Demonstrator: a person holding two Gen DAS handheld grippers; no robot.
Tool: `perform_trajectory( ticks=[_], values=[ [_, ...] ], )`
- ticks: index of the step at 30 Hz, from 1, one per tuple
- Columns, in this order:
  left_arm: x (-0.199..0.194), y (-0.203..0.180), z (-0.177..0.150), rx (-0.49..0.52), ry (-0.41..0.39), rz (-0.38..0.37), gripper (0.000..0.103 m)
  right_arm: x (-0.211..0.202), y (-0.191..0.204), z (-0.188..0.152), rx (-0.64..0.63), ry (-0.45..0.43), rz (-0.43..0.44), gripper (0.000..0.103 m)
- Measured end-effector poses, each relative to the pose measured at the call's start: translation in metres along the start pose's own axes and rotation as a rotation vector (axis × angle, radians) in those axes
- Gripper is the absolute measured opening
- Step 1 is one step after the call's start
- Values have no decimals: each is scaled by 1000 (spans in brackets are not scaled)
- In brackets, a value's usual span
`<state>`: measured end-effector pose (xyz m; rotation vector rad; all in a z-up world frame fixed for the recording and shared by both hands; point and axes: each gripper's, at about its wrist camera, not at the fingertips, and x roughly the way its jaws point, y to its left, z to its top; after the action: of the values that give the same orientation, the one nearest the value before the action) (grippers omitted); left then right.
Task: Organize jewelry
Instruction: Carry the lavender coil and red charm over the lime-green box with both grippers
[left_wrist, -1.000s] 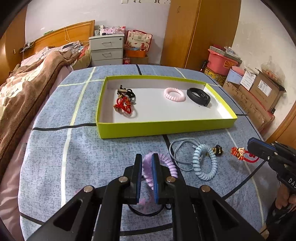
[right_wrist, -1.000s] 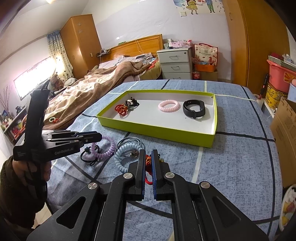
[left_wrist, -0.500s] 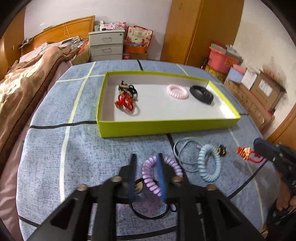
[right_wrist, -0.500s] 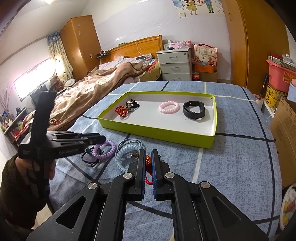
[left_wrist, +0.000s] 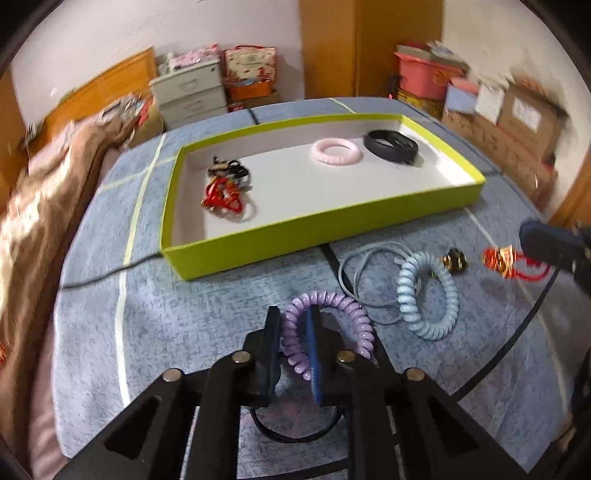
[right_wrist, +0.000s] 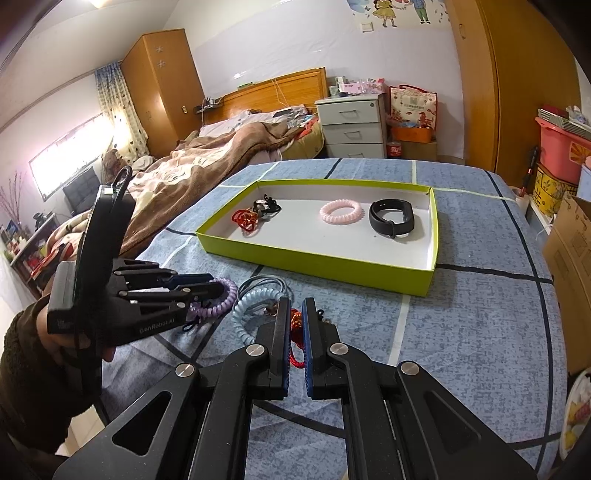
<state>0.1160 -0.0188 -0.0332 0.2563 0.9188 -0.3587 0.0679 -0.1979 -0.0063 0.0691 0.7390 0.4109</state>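
Two grips are set: my left gripper (left_wrist: 293, 338) is closed on the purple coil bracelet (left_wrist: 328, 325), low over the bench (right_wrist: 480, 314), and my right gripper (right_wrist: 294, 332) is pinched nearly closed on the red knotted charm (right_wrist: 295, 325). Risk: the springy coil could snag the black cord (left_wrist: 291, 434) beneath it, or slip free before reaching the green tray (left_wrist: 325, 236).

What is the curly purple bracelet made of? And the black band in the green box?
The curly purple bracelet looks like soft, glossy plastic: its coils shine like a phone cord. The black band looks like matte rubber or silicone, smooth and dull with no shine, like a fitness strap. The green box appears to be cardboard with a white inside.
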Motion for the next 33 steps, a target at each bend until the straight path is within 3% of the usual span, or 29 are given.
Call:
perform_trajectory(
  ticks=[16,25,33],
  values=[
    [-31,23,9,-108,-99,-75,10,-1,-3,6,14,-22,-11,6],
    [-39,36,35,-150,-150,-88,10,0,-16,33,27,-59,-54,6],
    [-18,40,67,-184,-156,-110,11,25,-32,59,31,-58,-78,6]
  ],
)
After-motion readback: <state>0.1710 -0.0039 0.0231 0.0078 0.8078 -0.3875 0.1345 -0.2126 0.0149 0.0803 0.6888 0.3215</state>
